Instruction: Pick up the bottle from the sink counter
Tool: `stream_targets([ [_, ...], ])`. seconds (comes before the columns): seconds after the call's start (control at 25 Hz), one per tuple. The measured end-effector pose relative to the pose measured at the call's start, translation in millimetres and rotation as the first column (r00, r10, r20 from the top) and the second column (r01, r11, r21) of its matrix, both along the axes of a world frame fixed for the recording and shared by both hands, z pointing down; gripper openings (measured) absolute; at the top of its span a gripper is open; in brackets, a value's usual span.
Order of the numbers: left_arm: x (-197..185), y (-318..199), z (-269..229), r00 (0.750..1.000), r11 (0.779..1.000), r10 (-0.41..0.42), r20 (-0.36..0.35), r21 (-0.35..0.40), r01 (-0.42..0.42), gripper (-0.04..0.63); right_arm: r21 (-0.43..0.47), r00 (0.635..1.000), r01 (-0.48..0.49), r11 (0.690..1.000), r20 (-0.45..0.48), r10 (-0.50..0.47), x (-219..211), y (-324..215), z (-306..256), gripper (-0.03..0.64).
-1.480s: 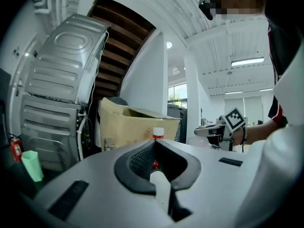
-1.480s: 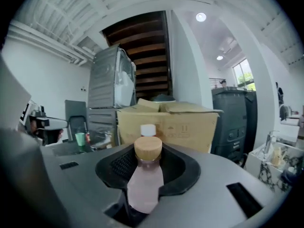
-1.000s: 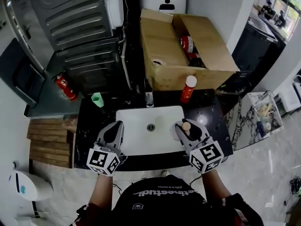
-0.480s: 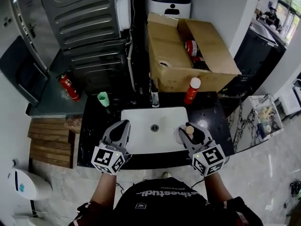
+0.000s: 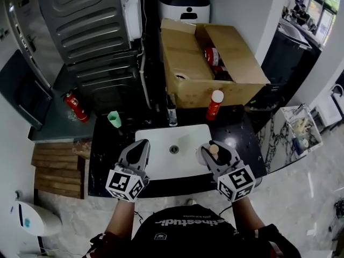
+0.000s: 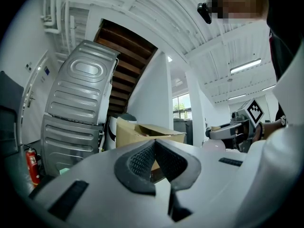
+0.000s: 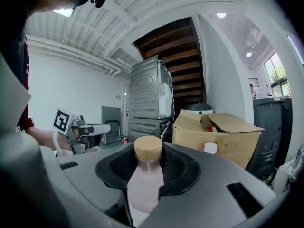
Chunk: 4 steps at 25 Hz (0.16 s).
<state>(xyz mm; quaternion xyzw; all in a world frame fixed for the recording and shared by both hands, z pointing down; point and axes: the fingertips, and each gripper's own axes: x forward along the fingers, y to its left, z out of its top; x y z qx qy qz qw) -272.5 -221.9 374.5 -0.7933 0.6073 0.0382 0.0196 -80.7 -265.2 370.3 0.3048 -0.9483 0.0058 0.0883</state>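
Note:
A pale pink bottle [image 7: 144,183] with a round wooden cap stands upright between the pads of my right gripper [image 7: 147,161], which is shut on its neck and shoulder. In the head view that bottle [image 5: 214,149] and the right gripper [image 5: 210,151] hang over the right side of the white sink [image 5: 161,163]. My left gripper [image 5: 141,147] hovers over the sink's left side. Its pads meet at the tip with nothing between them [image 6: 154,144]. The left gripper view also catches the bottle [image 6: 213,145] at the right.
A red bottle with a white cap [image 5: 214,105] stands on the black counter behind the sink, beside the faucet [image 5: 171,113]. A green cup [image 5: 113,119] sits at the back left. Behind are an open cardboard box [image 5: 185,63], a grey machine [image 5: 91,20] and a fire extinguisher [image 5: 74,105].
The head view has shifted slightly. Both grippers stay over the sink's front part, and the right one still holds the pink bottle.

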Motion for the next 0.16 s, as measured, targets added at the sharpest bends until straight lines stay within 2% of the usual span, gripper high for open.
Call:
stream_targets([
  [0.16,3.0,-3.2,-1.3,1.000,1.000,0.004,0.003,0.003,-0.004,0.015,-0.001,1.000,-0.004,1.000,0.003,0.004,3.3,-2.4,1.1,0.155],
])
